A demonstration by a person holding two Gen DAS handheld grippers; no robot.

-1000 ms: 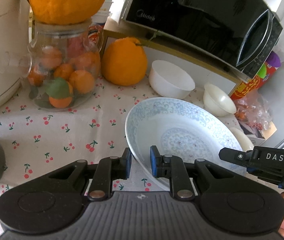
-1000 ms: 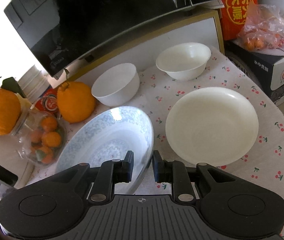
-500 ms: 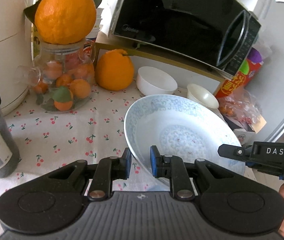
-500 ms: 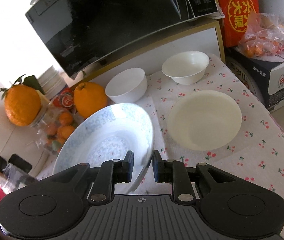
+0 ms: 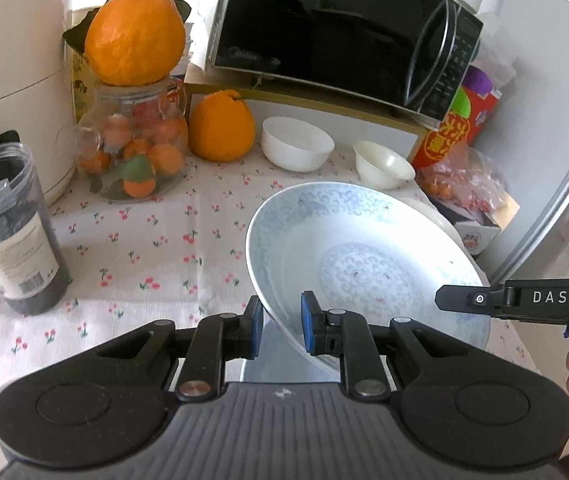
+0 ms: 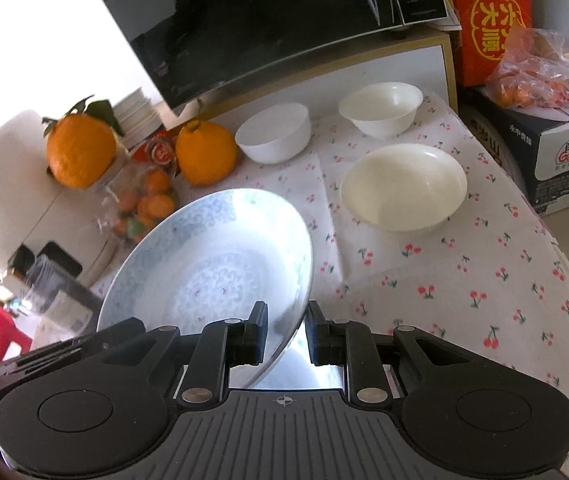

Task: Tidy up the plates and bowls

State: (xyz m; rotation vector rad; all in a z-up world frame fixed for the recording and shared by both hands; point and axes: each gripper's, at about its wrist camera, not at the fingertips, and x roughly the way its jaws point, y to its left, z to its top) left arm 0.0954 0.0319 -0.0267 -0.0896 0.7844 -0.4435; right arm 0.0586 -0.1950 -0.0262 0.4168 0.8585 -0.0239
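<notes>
A large blue-patterned plate [image 5: 364,268] is held in the air above the table, tilted. My left gripper [image 5: 281,330] is shut on its left rim. My right gripper [image 6: 287,336] is shut on its right rim; the plate shows in the right wrist view [image 6: 212,268] too. A cream plate [image 6: 403,186] lies on the cherry-print tablecloth to the right. Two white bowls stand at the back: a round one [image 6: 274,132] and a flared one [image 6: 381,109]. They also show in the left wrist view, the round bowl [image 5: 297,148] and the flared bowl [image 5: 383,163].
A microwave [image 5: 340,32] sits on a shelf at the back. A big orange [image 5: 221,127], a glass jar of small oranges [image 5: 136,152] with an orange on top, and a dark-filled jar [image 5: 12,236] stand left. A carton [image 6: 556,152] and snack bags are at the right edge.
Both grippers have lifted the blue plate higher off the table and drawn it back toward me. The bowls and cream plate look farther away and have not moved.
</notes>
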